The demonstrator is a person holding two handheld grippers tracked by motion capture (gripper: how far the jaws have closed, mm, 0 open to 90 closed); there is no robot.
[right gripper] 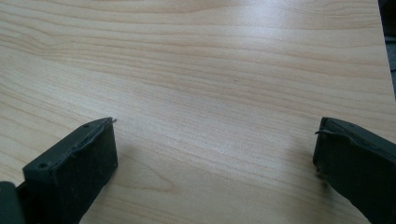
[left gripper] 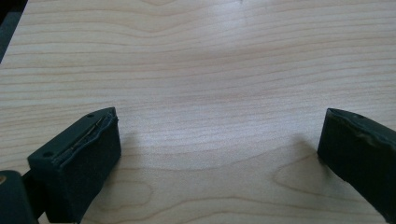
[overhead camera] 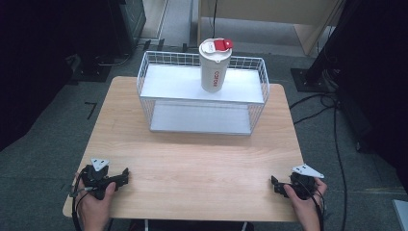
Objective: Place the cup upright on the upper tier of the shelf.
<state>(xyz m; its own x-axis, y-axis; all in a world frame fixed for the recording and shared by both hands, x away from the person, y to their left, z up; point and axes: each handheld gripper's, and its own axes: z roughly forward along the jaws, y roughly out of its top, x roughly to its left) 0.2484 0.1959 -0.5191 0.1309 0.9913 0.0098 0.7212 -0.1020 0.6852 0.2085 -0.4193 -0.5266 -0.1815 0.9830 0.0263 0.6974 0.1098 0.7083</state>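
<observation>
One readable mark: red lettering printed vertically down the side of the white cup (overhead camera: pixel 214 67) on the top shelf of the wire rack (overhead camera: pixel 144 72). It looks like "Costa", but it is small and blurred, so the reading is unsure. The red tab on the cup's lid carries no legible text. Nothing to read on the table (overhead camera: pixel 192 163), in either gripper view, or elsewhere in the high view.
</observation>
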